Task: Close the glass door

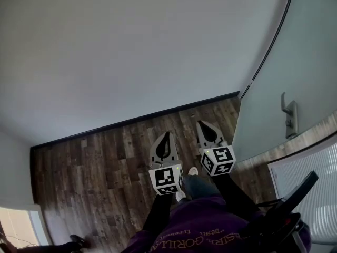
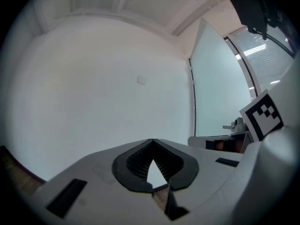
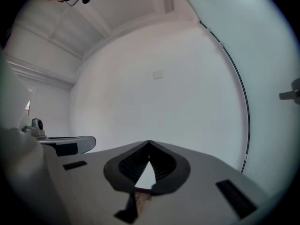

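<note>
Floorboards of dark brown wood [image 1: 105, 183] fill the lower part of the head view, bounded by a black skirting strip [image 1: 142, 119] under a plain white wall [image 1: 131, 46]; the frosted glass door [image 1: 300, 51] stands along the right side, with its grey metal handle [image 1: 289, 118] sticking out; both tools point towards the wall, the left gripper [image 1: 167, 135] just beside the right gripper [image 1: 200, 124], and neither touches the door; only this view shows the person's purple garment [image 1: 200, 231] and a white shoe [image 1: 192, 171] beneath the tools.

Left gripper view: the jaws are clenched tip to tip with nothing between them, and bare wall lies beyond; a small white wall plate [image 2: 141, 80] shows here, which the head view does not catch; the frosted glass door [image 2: 218, 97] lies to the right, with the right gripper's black-and-white marker cube [image 2: 262, 114] in front of its lower part.

Right gripper view: the jaws are likewise pressed together and empty; the small white wall plate [image 3: 158, 75] sits above them; the frosted glass door [image 3: 272, 55] curves along the right edge, the grey metal handle [image 3: 291, 94] at the far margin; the left gripper's body juts in from the left.
</note>
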Available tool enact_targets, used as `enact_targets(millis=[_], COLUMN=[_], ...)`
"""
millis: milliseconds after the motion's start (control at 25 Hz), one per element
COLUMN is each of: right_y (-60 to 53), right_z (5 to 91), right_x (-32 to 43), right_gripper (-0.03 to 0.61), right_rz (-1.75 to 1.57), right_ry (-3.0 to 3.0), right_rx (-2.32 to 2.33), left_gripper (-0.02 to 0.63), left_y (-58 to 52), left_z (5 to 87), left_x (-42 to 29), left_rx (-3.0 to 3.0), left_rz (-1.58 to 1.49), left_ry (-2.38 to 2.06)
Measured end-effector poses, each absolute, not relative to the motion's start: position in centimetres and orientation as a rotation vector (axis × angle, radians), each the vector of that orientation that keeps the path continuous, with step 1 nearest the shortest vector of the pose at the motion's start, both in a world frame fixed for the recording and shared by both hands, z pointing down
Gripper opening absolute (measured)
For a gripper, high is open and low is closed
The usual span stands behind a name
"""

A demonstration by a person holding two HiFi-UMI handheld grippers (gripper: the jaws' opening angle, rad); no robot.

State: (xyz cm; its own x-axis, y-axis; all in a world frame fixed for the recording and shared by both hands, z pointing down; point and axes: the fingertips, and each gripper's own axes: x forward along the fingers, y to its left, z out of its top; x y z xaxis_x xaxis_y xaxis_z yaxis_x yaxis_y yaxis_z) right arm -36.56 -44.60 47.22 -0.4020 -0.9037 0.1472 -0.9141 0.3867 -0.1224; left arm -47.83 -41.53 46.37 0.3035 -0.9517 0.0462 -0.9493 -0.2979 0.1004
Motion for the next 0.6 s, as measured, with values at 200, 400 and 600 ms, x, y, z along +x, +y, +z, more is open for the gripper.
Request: enact_targets(millis=[200,400,600], right_y=[-49.4,-54.3,-57.8], right_z=[47.3,46.5,45.8], right_x=[-35.5,-33.3,-29.3], right_gripper=[-0.009,-0.009,-0.009], right_rz=[0.287,0.286,0.285], right_ry=[-2.563,-2.56,-2.546], right_rx=[1.694,1.725,1.803], left_gripper=[0.0,0.0,0.0], left_y=[-46.7,-52.0,-56.0], left_z=[46.3,45.1,44.8], left_x=[-47.4,-44.6,-40.5], left_rx=[2.437,2.486,2.538], left_rz=[-0.028,-0.031,-0.015], left_ry=[-1.8,-1.768,-1.708])
